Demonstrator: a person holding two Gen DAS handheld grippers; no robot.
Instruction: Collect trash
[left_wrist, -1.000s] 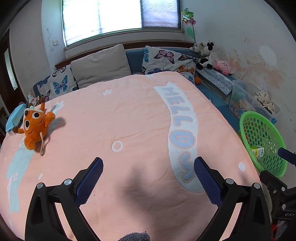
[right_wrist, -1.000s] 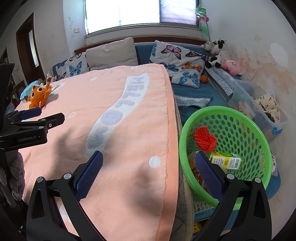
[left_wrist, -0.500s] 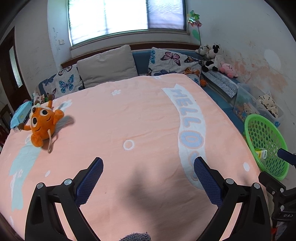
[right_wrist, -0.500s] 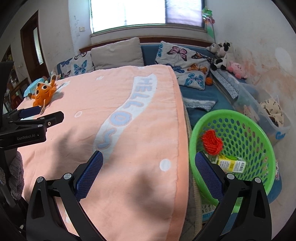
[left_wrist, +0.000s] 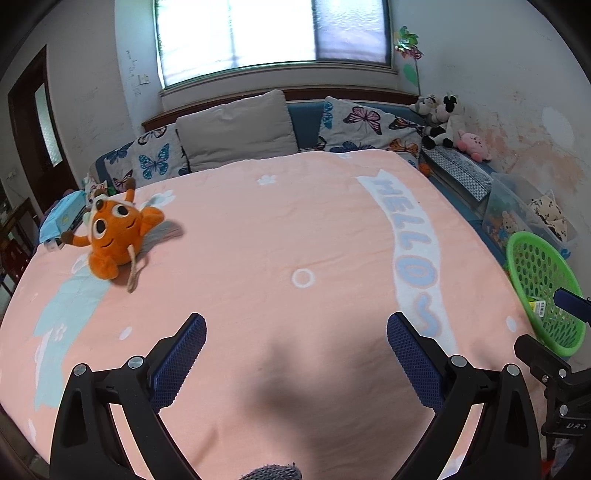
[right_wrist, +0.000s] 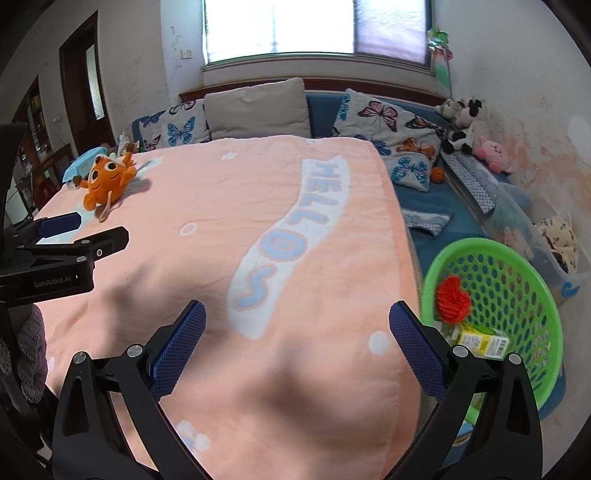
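Note:
A green perforated basket (right_wrist: 532, 266) stands on the floor to the right of the bed; inside lie a red netted wad (right_wrist: 453, 300) and a yellow-green carton (right_wrist: 482, 341). The left wrist view shows the same basket (left_wrist: 535, 266) at the far right. My left gripper (left_wrist: 295, 328) hovers open over the pink blanket (left_wrist: 277, 240) with nothing between its fingers. My right gripper (right_wrist: 297, 319) is also open and empty, above the blanket's right edge, with the basket just beyond its right finger. The left gripper (right_wrist: 70, 236) appears at the left of the right wrist view.
An orange plush toy (left_wrist: 114, 232) lies at the blanket's far left, with a blue box (left_wrist: 61, 218) behind it. Pillows (left_wrist: 236, 129) line the headboard. Stuffed animals (left_wrist: 443, 118) and a clear storage bin (left_wrist: 524, 206) sit along the right wall.
Both grippers have drawn back and risen, so the bed and basket look smaller and farther. The right wrist view has swung left, shifting the basket toward the right edge. Both stay open.

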